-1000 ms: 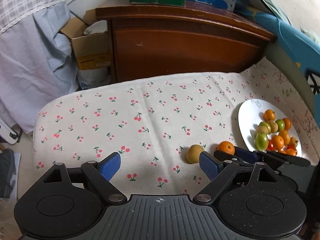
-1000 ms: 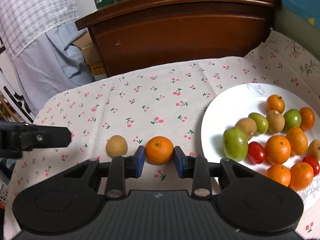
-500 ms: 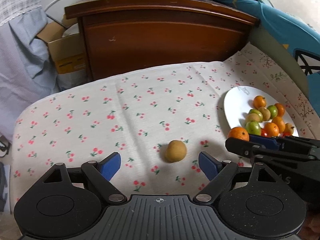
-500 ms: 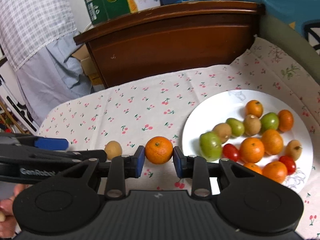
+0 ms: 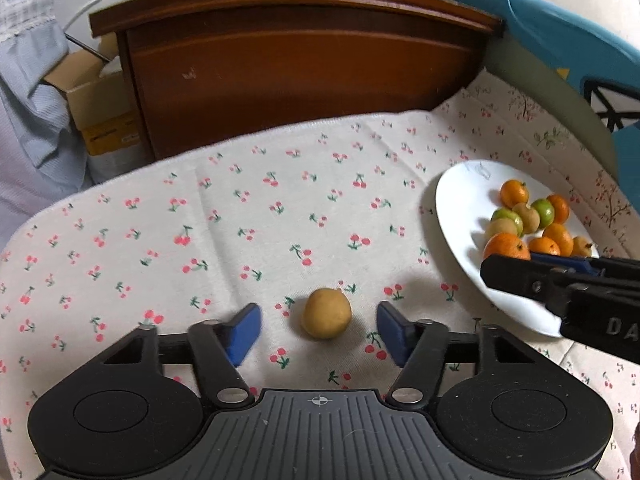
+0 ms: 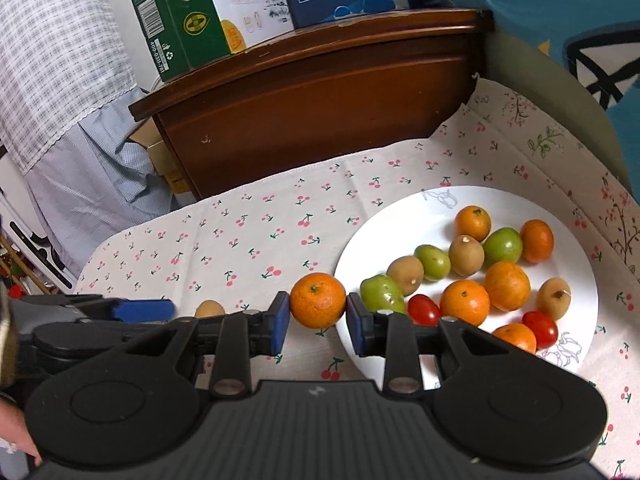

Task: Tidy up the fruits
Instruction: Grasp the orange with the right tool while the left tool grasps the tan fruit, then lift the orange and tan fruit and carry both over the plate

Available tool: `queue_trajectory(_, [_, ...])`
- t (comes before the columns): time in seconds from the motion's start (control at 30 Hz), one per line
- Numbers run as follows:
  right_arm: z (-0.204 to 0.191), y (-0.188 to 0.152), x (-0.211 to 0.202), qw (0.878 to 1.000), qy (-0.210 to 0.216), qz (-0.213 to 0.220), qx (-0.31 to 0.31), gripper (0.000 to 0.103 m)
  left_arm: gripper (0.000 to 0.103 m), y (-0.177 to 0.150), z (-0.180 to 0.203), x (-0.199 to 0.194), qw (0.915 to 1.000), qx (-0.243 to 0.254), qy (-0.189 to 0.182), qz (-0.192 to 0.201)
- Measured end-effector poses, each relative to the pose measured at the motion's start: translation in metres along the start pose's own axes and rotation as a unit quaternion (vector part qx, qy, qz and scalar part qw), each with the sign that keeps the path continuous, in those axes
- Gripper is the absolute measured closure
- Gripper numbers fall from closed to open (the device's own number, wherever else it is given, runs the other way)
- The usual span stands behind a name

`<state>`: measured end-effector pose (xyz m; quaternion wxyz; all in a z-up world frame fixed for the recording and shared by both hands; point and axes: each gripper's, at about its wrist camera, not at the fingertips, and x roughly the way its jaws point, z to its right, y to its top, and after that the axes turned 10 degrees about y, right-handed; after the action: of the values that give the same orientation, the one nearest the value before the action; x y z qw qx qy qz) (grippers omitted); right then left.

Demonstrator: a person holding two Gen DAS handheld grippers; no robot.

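A small tan round fruit [image 5: 326, 313] lies on the cherry-print cloth between the blue pads of my left gripper [image 5: 319, 330]. Its jaws are closing, with a gap still showing on each side of the fruit. My right gripper [image 6: 318, 316] is shut on an orange mandarin [image 6: 317, 300], held just left of the rim of the white plate [image 6: 440, 208]. That plate carries several mandarins, green fruits, tan fruits and cherry tomatoes. In the left wrist view the right gripper [image 5: 516, 266] holds the mandarin [image 5: 506, 247] over the plate's [image 5: 460, 184] near edge. The tan fruit [image 6: 209, 309] peeks out behind the left gripper's blue pad [image 6: 142, 309].
A dark wooden headboard [image 5: 296, 64] stands behind the cloth-covered surface [image 5: 240, 216], with cartons [image 6: 208, 12] on top. A cardboard box [image 5: 96, 104] and hanging checked fabric [image 6: 52, 60] are at the left. A blue cushion [image 6: 560, 20] sits at the right. A hand [image 6: 16, 432] shows at bottom left.
My left gripper has moved right and down until the tan fruit sits between its pads, and the pads have drawn closer. My right gripper has carried the mandarin up and right to the plate's edge.
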<state>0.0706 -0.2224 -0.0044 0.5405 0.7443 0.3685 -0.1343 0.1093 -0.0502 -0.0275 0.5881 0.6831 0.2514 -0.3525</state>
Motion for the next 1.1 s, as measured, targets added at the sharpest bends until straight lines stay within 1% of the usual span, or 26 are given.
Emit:
queue_trajectory(0.07, [0.001, 0.0, -0.001, 1.0, 0.0, 0.0, 0.001, 0.073, 0.055, -0.001, 0.003, 0.003, 1.0, 0.004, 0.0, -0.003])
queue_trajectory(0.13, [0.001, 0.0, -0.001, 1.0, 0.0, 0.0, 0.001, 0.073, 0.068, -0.001, 0.005, 0.003, 0.9999, 0.011, -0.002, 0.001])
queue_trajectory(0.2, [0.001, 0.0, -0.001, 1.0, 0.0, -0.001, 0.002, 0.073, 0.076, 0.0, 0.006, 0.003, 0.9999, 0.012, -0.007, 0.001])
queue_trajectory(0.23, [0.002, 0.0, -0.001, 1.0, 0.0, -0.002, 0.003, 0.073, 0.078, 0.0, 0.006, 0.002, 0.9999, 0.011, -0.007, 0.001])
queue_trajectory(0.37, [0.002, -0.001, -0.001, 1.0, 0.0, -0.004, 0.002, 0.073, 0.078, 0.001, 0.002, -0.003, 0.9999, 0.001, -0.011, 0.004])
queue_trajectory(0.7, [0.003, 0.002, -0.012, 1.0, 0.0, 0.007, 0.007, 0.073, 0.078, 0.011, -0.003, -0.024, 0.9989, -0.017, -0.025, 0.036])
queue_trajectory(0.93, [0.002, 0.013, -0.033, 1.0, 0.0, 0.029, 0.005, 0.073, 0.078, 0.024, 0.004, -0.044, 0.9967, -0.009, -0.038, 0.07])
queue_trajectory(1.1, [0.009, 0.028, -0.056, 0.999, -0.009, 0.053, 0.002, 0.073, 0.078, 0.034, 0.008, -0.055, 0.9945, -0.001, -0.046, 0.094])
